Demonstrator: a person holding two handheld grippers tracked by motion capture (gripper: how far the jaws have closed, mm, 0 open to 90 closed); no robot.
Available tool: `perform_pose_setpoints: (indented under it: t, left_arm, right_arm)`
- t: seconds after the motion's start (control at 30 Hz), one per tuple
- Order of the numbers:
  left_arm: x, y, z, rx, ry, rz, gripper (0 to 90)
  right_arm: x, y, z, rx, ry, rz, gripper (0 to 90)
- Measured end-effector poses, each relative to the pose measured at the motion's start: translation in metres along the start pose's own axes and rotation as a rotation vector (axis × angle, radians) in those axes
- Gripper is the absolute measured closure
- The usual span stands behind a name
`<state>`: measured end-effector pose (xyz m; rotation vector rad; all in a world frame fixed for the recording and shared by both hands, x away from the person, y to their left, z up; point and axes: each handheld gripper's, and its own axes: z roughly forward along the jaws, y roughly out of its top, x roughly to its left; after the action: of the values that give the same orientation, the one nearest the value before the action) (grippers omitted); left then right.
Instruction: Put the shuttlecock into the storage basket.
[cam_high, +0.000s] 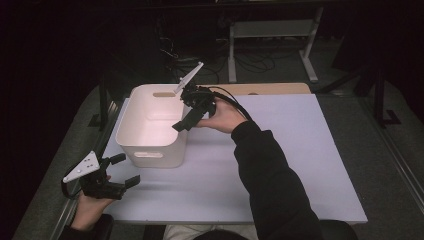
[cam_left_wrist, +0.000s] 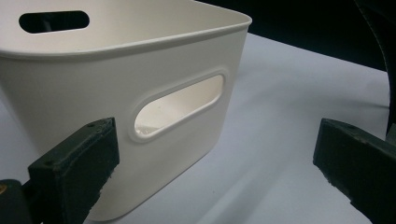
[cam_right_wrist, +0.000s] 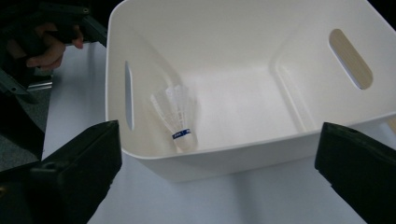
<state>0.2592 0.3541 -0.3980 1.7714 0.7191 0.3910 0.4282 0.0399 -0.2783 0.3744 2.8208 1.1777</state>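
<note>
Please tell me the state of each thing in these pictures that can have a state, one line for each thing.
Left gripper: open, holding nothing, near the bin's front wall.
Right gripper: open, holding nothing, above the bin's rim.
White bin: upright on the table, no lid.
Shuttlecock: lying in the bin, against a wall, ungripped.
Table: bearing the bin.

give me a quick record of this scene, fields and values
surface: white table
bin: white bin, upright, near table's left edge
bin contents: one shuttlecock lying on the floor, by a wall
left gripper: open, holding nothing, on the near side of the bin
right gripper: open, holding nothing, above the bin's right rim
</note>
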Motion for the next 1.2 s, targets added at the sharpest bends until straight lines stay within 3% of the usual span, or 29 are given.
perform_pose_setpoints:
  t: [0.33, 0.9, 1.2]
  left_arm:
    - [0.0, 0.0, 0.0, 0.0, 0.004, -0.001, 0.1]
    - [0.001, 0.0, 0.0, 0.003, 0.008, -0.007, 0.1]
    - [0.001, 0.0, 0.001, 0.007, 0.009, -0.011, 0.1]
  right_arm:
    - [-0.006, -0.018, -0.022, -0.057, -0.032, 0.036, 0.0]
    - [-0.007, -0.048, -0.033, -0.061, -0.069, 0.071, 0.0]
    - [-0.008, -0.065, -0.044, -0.096, -0.093, 0.086, 0.0]
